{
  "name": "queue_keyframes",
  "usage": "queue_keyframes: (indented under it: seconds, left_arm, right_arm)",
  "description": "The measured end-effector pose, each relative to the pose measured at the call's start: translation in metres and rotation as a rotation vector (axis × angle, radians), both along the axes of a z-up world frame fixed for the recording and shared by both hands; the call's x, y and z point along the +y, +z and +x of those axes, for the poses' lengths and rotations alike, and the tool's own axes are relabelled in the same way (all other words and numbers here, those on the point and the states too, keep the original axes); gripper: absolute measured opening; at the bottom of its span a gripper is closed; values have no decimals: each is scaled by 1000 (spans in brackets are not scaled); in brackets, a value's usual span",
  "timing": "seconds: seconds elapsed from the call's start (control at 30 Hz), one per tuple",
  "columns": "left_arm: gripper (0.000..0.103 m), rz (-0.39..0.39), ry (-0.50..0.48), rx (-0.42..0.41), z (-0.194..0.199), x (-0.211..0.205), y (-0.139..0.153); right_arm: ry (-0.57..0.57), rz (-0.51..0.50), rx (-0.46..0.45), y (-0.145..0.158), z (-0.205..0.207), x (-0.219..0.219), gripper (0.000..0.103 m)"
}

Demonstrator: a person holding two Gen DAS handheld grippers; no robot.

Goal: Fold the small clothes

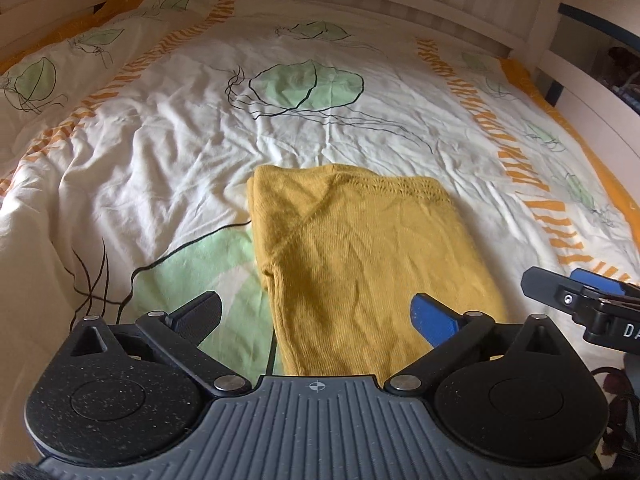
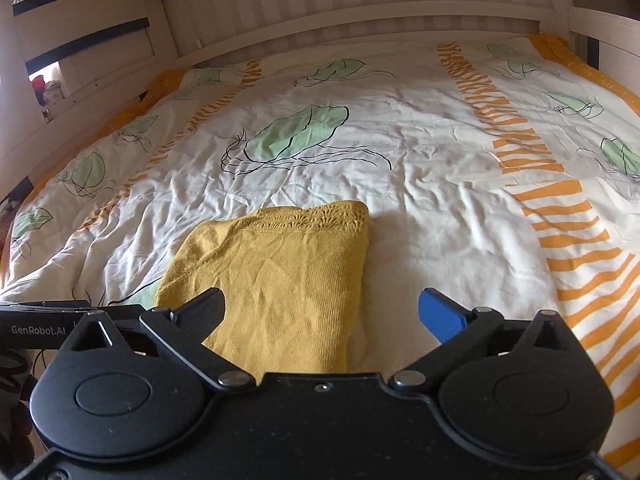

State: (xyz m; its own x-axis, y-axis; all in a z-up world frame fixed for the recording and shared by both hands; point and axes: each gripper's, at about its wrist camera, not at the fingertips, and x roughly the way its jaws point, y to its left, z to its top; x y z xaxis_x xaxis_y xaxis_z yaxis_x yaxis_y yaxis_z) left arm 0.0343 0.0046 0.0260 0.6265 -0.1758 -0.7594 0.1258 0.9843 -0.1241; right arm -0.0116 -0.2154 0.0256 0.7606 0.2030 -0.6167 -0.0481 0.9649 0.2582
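**Both tongs spread wide above a folded mustard knit**

Nearest in the left wrist view, the left gripper (image 1: 316, 316) has its jaws spread wide, one black finger and one blue, with nothing pinched between them. The near end of the yellow knit garment (image 1: 360, 256) lies below and between these fingers, apart from both pads. Off to the right of the left gripper, the tip of the right gripper (image 1: 576, 296) shows at the frame edge, just beside the garment's right side.

In the right wrist view, the right gripper (image 2: 320, 314) is likewise spread wide and empty. The yellow knit garment (image 2: 280, 272) lies below it, more under the black left finger than the blue one, and no pad presses on it. A black bar of the left gripper (image 2: 44, 326), printed with white lettering, shows at the left edge of this view.

The garment is folded into a compact rectangle, running away from the tongs, with an openwork knit band along its far edge. It rests flat on a wrinkled white bedcover (image 1: 168, 152) printed with green leaf shapes, thin black lines and orange stripes.

Beyond the garment, the bedcover stretches away from both tongs to a pale wooden bed frame (image 2: 360, 16) at the far side.
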Motion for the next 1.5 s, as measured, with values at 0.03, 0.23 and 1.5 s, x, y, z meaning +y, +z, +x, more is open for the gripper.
queue_keyframes:
  seconds: [0.03,0.23,1.5]
  left_arm:
    - [102,13,0,2,-4,-2,0]
    - [101,87,41,9,-23,-9,3]
    - [101,108,67,59,-36,-8,0]
  right_arm:
    - [2,-10,4,1,-4,2,102]
    - [-12,-70,4,3,-23,8,102]
    - [-12,-94,20,2,-36,15,102]
